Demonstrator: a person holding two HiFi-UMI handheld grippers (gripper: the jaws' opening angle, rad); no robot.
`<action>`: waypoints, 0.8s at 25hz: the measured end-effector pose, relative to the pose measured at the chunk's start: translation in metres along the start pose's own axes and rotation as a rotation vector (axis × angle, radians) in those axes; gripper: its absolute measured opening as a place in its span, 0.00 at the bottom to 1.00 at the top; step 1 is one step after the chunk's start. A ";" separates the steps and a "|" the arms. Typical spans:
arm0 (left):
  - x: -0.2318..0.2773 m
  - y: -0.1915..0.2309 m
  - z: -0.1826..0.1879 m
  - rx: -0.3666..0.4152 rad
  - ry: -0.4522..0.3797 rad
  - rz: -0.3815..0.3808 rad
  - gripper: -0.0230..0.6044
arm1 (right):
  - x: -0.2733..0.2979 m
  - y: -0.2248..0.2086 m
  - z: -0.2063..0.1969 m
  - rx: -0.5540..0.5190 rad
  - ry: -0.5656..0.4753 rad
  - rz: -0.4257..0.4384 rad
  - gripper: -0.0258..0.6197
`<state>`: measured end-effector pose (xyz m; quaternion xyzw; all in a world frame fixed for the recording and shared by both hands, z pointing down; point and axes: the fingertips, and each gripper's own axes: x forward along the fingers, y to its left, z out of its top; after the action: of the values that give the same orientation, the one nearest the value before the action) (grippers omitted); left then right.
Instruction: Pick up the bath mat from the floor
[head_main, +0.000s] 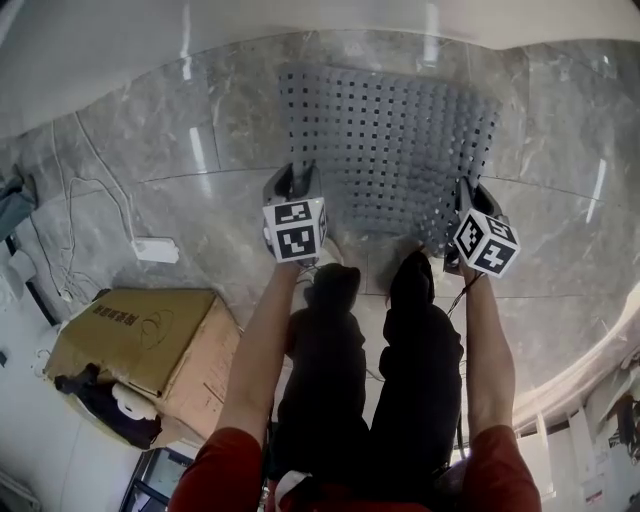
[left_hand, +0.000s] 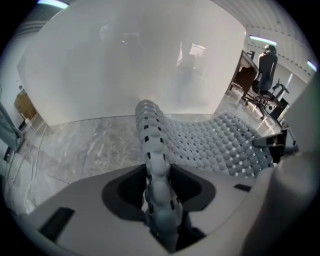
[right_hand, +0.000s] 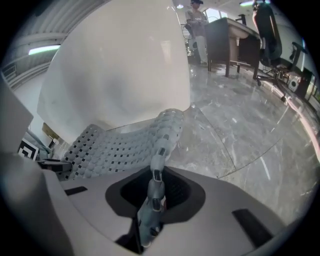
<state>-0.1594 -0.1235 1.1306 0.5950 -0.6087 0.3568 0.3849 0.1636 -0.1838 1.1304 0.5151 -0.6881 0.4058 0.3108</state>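
Note:
The grey bath mat, knobbly with rows of square holes, lies on the marble floor with its near edge lifted. My left gripper holds the near left corner and my right gripper the near right corner. In the left gripper view, the mat's folded edge runs up between the jaws of the left gripper, which is shut on it. The right gripper view shows the right gripper shut on a thin edge of the mat, which sags away to the left.
A white bathtub wall rises just behind the mat. A cardboard box stands at the near left, with a white adapter and cables beside it. The person's dark shoes stand between the grippers. An office chair and a desk stand further off.

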 end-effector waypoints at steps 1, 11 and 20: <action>-0.011 -0.001 0.005 0.000 -0.006 -0.001 0.29 | -0.010 0.004 0.006 -0.012 -0.005 0.000 0.14; -0.133 -0.001 0.080 -0.016 -0.085 0.009 0.28 | -0.119 0.043 0.076 -0.079 -0.073 -0.020 0.13; -0.260 0.007 0.136 -0.049 -0.137 0.010 0.27 | -0.233 0.090 0.144 -0.141 -0.124 -0.025 0.13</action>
<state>-0.1734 -0.1278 0.8370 0.6053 -0.6451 0.3023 0.3551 0.1396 -0.1915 0.8432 0.5248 -0.7262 0.3198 0.3082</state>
